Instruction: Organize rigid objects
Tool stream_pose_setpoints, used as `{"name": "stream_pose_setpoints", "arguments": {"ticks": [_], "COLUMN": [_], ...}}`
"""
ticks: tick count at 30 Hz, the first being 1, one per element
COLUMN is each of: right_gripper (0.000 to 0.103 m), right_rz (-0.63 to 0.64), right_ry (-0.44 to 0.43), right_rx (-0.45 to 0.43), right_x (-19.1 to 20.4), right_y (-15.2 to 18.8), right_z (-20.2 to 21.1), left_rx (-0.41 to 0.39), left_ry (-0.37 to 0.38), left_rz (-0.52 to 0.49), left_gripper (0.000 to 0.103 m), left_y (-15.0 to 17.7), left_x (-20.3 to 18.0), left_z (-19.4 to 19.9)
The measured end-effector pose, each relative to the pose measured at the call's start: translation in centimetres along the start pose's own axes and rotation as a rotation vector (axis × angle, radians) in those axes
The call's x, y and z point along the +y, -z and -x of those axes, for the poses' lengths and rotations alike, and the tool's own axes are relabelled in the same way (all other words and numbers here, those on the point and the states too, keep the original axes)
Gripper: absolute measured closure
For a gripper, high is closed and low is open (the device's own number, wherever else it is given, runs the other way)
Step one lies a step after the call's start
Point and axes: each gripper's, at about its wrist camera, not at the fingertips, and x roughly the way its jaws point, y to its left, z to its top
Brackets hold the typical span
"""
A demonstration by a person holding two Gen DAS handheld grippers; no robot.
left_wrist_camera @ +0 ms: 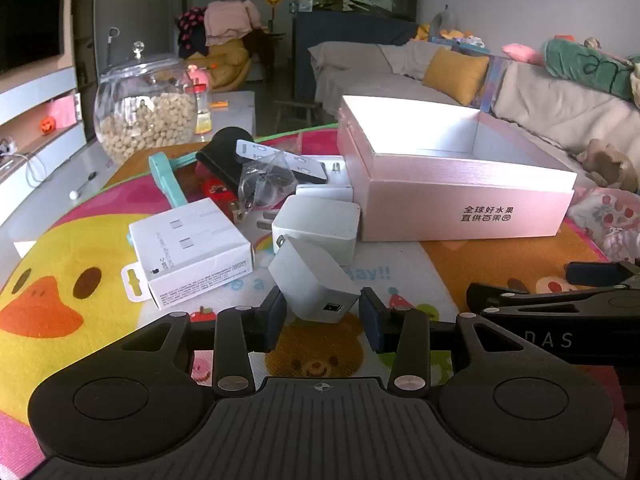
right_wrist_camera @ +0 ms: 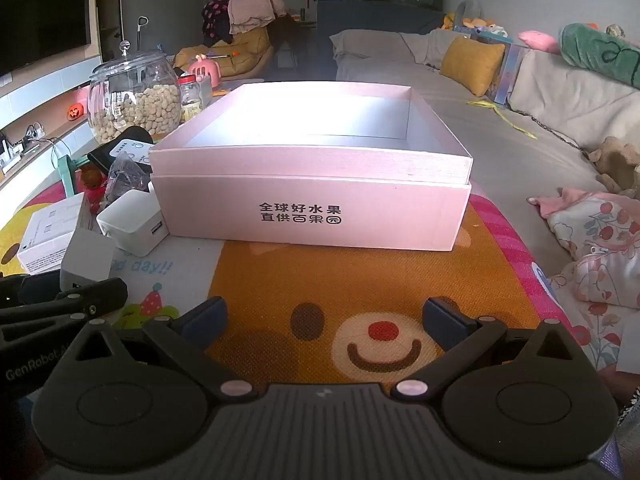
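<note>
A white charger cube (left_wrist_camera: 314,286) sits tilted between the fingertips of my left gripper (left_wrist_camera: 323,316); the jaws stand close on either side of it, contact unclear. A second white charger (left_wrist_camera: 320,226), a white cable box (left_wrist_camera: 192,250), a remote (left_wrist_camera: 280,160), a bagged item (left_wrist_camera: 262,182) and a teal clip (left_wrist_camera: 166,176) lie behind. The open pink box (left_wrist_camera: 460,196) stands to the right, empty (right_wrist_camera: 312,196). My right gripper (right_wrist_camera: 324,320) is open and empty above the mat, in front of the box. The tilted charger also shows in the right wrist view (right_wrist_camera: 86,260).
A glass jar of nuts (left_wrist_camera: 146,112) stands at the back left of the colourful mat (left_wrist_camera: 460,272). A sofa with cushions (right_wrist_camera: 520,128) runs along the right. Folded cloth (right_wrist_camera: 596,240) lies at the mat's right edge.
</note>
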Motion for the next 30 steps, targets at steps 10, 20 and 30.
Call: {"name": "stream_pose_setpoints", "arguments": {"ticks": [10,20,30], "right_gripper": [0.0,0.0,0.0], "right_rz": [-0.001,-0.001,-0.001], "right_ry": [-0.001,-0.001,-0.001], "right_rx": [0.004,0.005,0.005], "right_x": [0.02,-0.01,0.0], "right_y": [-0.02,-0.01,-0.02], "right_z": [0.01,0.02,0.0], "left_rx": [-0.001,0.0,-0.001], "left_ry": [0.007,0.012,0.013], "left_rz": [0.009,0.016,0.017], "left_gripper": [0.058,0.058,0.058], "left_y": [-0.01,0.03,0.04], "left_x": [-0.1,0.25,0.27], "left_z": [0.04,0.19,0.19]}}
